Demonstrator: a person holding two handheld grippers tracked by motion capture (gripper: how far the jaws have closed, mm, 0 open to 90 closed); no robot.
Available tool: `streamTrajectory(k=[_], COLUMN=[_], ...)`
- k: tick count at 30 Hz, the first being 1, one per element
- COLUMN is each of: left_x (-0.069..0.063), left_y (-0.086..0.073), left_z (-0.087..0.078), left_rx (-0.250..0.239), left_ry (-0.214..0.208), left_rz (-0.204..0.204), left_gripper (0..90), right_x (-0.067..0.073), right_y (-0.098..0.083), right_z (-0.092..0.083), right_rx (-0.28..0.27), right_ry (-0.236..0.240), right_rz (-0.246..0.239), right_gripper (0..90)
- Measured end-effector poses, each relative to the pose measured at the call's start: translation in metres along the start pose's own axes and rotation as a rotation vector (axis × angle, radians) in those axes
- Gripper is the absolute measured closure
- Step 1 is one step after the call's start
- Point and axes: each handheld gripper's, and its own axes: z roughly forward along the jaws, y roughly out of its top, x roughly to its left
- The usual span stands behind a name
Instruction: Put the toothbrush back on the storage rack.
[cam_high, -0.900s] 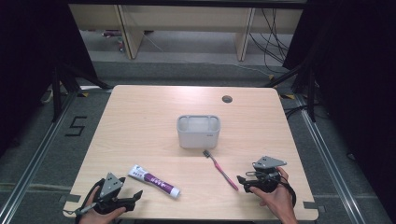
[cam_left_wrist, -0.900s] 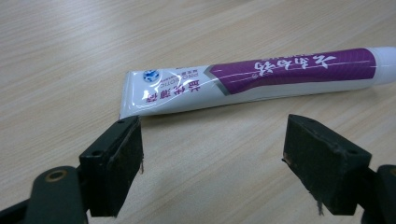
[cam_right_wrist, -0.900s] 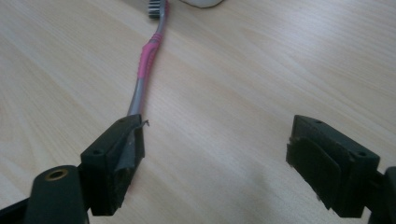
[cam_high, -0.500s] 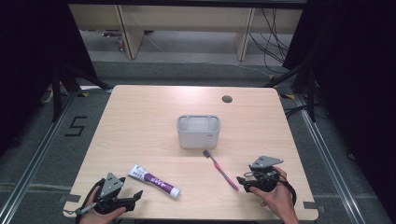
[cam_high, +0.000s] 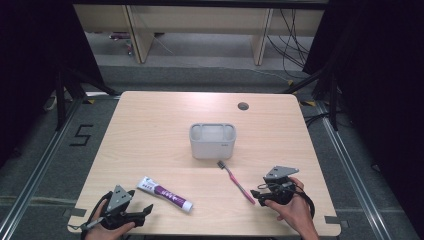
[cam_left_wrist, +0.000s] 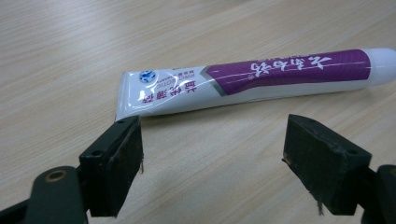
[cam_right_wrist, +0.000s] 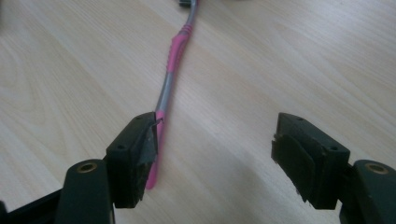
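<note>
Two flat things, glossy toothpaste tube (cam_left_wrist: 247, 81), slender toothbrush (cam_right_wrist: 170, 81)

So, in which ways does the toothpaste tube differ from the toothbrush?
The white and purple toothpaste tube is wide and flat, with printed text; the pink and grey toothbrush is thin and plain. The tube lies near the left tongs, the brush by the right tongs. Both lie flat on the wooden table, ungripped.
</note>
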Motion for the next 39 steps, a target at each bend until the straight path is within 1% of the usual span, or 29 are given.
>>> streamTrajectory(k=[1, 2, 3, 4, 8, 9, 10, 11, 12, 14, 15, 16, 19, 20, 22, 23, 24, 25, 26, 27, 28, 29, 30, 32, 34, 35, 37, 38, 39], left_x=[0.0, 0.0, 0.002, 0.0, 0.001, 0.0, 0.0, 0.002, 0.002, 0.002, 0.002, 0.002, 0.002, 0.002, 0.002, 0.002, 0.003, 0.003, 0.003, 0.003, 0.003, 0.003, 0.002, 0.002, 0.002, 0.002, 0.002, 0.002, 0.001], left_y=[0.0, 0.0, 0.0, 0.0, 0.0, 0.0, 0.0, 0.0, 0.0, 0.0, 0.0, 0.0, 0.0, 0.0, 0.0, 0.0, 0.0, 0.0, 0.0, 0.0, 0.0, 0.0, 0.0, 0.0, 0.0, 0.0, 0.001, 0.001, 0.001], left_z=[0.0, 0.0, -0.002, 0.0, -0.001, 0.0, 0.0, -0.001, -0.001, 0.0, 0.0, 0.0, 0.001, 0.001, 0.001, 0.001, 0.0, 0.0, 0.0, 0.0, 0.0, 0.0, 0.0, 0.0, -0.001, 0.0, 0.001, 0.001, 0.001], left_rx=[-0.005, 0.001, 0.017, 0.0, 0.003, 0.001, 0.002, 0.021, 0.023, 0.023, 0.022, 0.02, 0.019, 0.024, 0.027, 0.025, 0.025, 0.027, 0.028, 0.028, 0.027, 0.028, 0.027, 0.022, 0.021, 0.019, 0.026, 0.032, 0.03], left_ry=[-0.001, 0.003, 0.004, 0.006, 0.009, 0.008, 0.007, 0.008, 0.004, 0.005, 0.006, 0.006, 0.017, 0.017, 0.008, 0.008, 0.009, 0.012, 0.013, 0.011, 0.013, 0.013, 0.01, 0.008, 0.008, 0.008, 0.007, 0.012, 0.011], left_rz=[0.0, 0.002, 0.027, 0.003, 0.001, 0.0, 0.002, 0.03, 0.032, 0.028, 0.027, 0.027, 0.019, 0.023, 0.027, 0.024, 0.024, 0.022, 0.022, 0.021, 0.02, 0.022, 0.021, 0.023, 0.025, 0.022, 0.018, 0.022, 0.02], left_gripper=[19.3, 19.3, 19.3, 19.3, 19.3, 19.3, 19.3, 19.3, 19.3, 19.3, 19.3, 19.3, 19.3, 19.3, 19.3, 19.3, 19.3, 19.4, 19.4, 19.3, 19.3, 19.3, 19.3, 19.3, 19.4, 19.3, 19.3, 19.3, 19.3], right_x=[0.0, 0.001, 0.001, 0.002, 0.004, 0.005, 0.004, 0.006, 0.004, 0.005, 0.006, 0.006, 0.004, 0.005, 0.003, 0.005, 0.003, 0.005, 0.003, 0.004, 0.004, 0.004, 0.005, 0.004, 0.004, 0.005, 0.004, 0.003, 0.001], right_y=[0.001, 0.001, 0.002, 0.003, 0.007, 0.009, 0.01, 0.011, 0.013, 0.014, 0.015, 0.015, 0.019, 0.02, 0.023, 0.025, 0.026, 0.028, 0.03, 0.031, 0.03, 0.031, 0.031, 0.033, 0.034, 0.035, 0.037, 0.037, 0.038], right_z=[-0.001, 0.001, 0.001, 0.001, 0.001, 0.001, 0.003, 0.001, 0.001, 0.001, 0.001, 0.003, 0.002, 0.003, 0.003, 0.004, 0.005, 0.005, 0.007, 0.006, 0.008, 0.007, 0.009, 0.01, 0.011, 0.013, 0.013, 0.015, 0.015], right_rx=[0.011, -0.014, -0.006, -0.008, 0.025, 0.021, -0.01, 0.012, 0.012, 0.017, 0.02, 0.008, 0.031, 0.025, 0.04, 0.036, 0.041, 0.053, 0.039, 0.044, 0.034, 0.059, 0.055, 0.07, 0.079, 0.063, 0.076, 0.058, 0.07], right_ry=[0.004, -0.002, 0.004, 0.001, 0.02, 0.014, 0.016, 0.019, 0.027, 0.018, 0.03, 0.021, 0.019, 0.023, 0.022, 0.032, 0.03, 0.036, 0.032, 0.043, 0.03, 0.037, 0.035, 0.037, 0.042, 0.035, 0.039, 0.045, 0.046], right_rz=[-0.003, -0.002, -0.007, -0.012, -0.009, -0.016, -0.042, -0.017, -0.058, -0.046, -0.027, -0.032, -0.048, -0.025, -0.041, -0.018, -0.051, -0.029, -0.076, -0.058, -0.061, -0.051, -0.042, -0.057, -0.053, -0.056, -0.061, -0.074, -0.091], right_gripper=[31.6, 31.6, 31.6, 31.7, 33.5, 36.0, 36.3, 37.0, 38.1, 39.1, 40.1, 40.9, 42.5, 43.3, 44.5, 45.1, 45.7, 45.7, 45.7, 45.8, 46.2, 46.4, 46.7, 46.9, 47.0, 47.0, 47.5, 47.9, 48.0])
